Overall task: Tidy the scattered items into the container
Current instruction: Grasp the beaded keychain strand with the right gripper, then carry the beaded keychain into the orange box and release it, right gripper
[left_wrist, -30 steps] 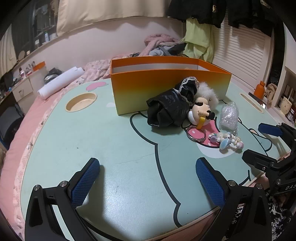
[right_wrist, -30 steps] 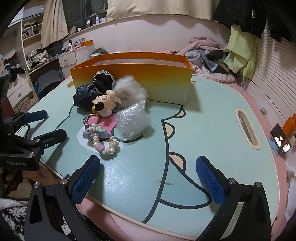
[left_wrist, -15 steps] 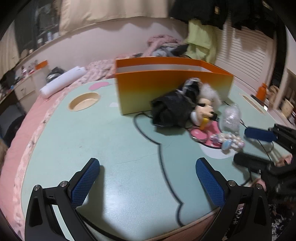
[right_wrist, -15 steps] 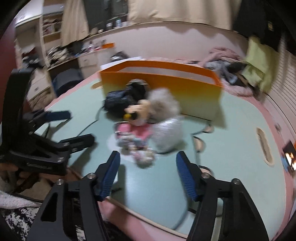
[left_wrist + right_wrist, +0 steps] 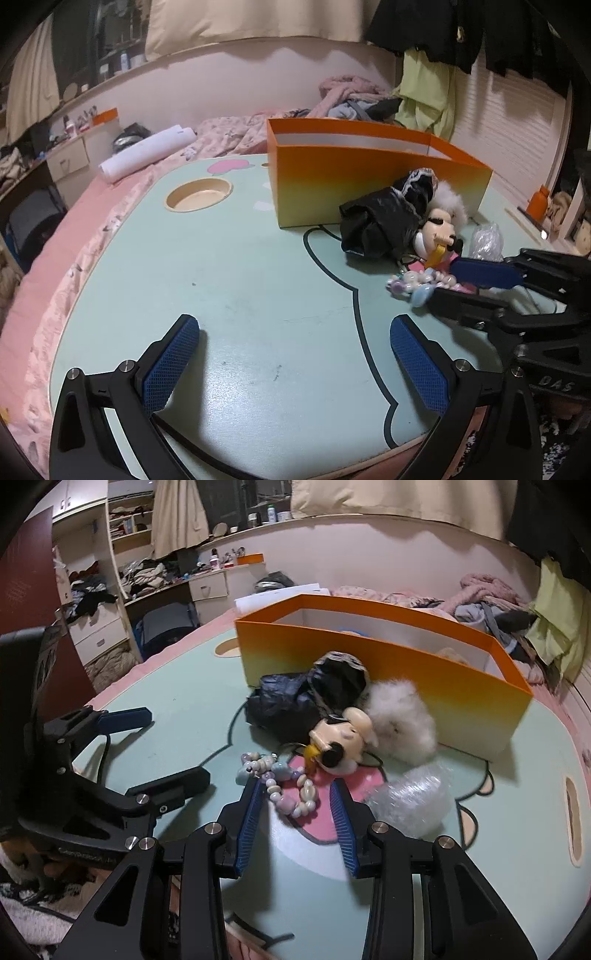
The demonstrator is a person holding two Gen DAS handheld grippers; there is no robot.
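right claw [image 5: 297, 794] has just been narrowing, its blue pads now either side of the bead string [image 5: 284, 786] on the counter [image 5: 184, 686]; the beads lie between the pads, and whether either pad presses on them cannot be told. left claw [image 5: 291, 354] hangs wide open over bare counter, nothing between its pads. just beyond the beads lie a mouse-head toy [image 5: 341, 744], a white fluffy ball [image 5: 400, 722], a crumpled black bag [image 5: 291, 701] and a clear plastic wad [image 5: 410, 799], all crowded against the front wall of the orange box [image 5: 424, 672], which stands open-topped at the counter's far side.
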